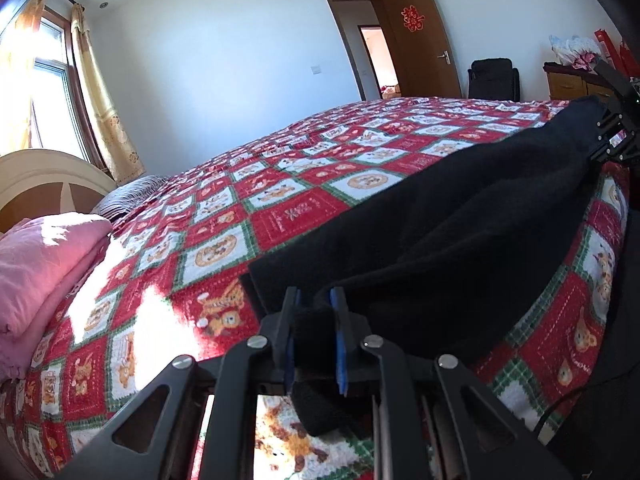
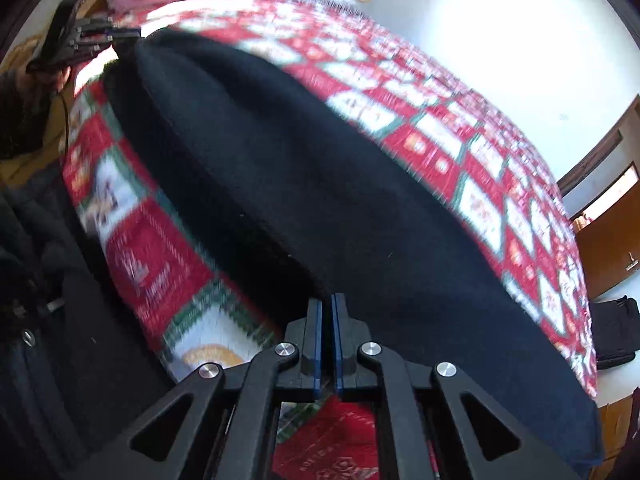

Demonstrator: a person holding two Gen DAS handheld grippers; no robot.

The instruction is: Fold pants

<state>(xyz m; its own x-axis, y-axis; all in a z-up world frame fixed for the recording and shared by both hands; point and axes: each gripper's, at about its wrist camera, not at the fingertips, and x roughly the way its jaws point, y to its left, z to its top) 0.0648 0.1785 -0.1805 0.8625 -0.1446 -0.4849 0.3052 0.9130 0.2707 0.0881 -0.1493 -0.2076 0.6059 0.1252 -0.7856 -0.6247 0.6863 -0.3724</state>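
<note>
Black pants [image 1: 460, 216] lengthwise between grippers

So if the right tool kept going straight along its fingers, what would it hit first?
Most likely the black pants, lying directly ahead of the right tool on the bedspread; its tips look already at the fabric's edge, though blur leaves contact unclear.

We're looking at a home bedroom. A bed [image 1: 280, 184] with a red-and-white patchwork quilt is spreading out ahead of the left gripper [image 1: 314, 300]. Folded pink bedding [image 1: 44, 264] and a cream headboard [image 1: 44, 184] are sitting off to its left. Curtains [image 1: 100, 96] are hanging by a sunlit window [image 1: 48, 92] far left. A brown wooden door [image 1: 420, 40] is standing open ahead, right.
</note>
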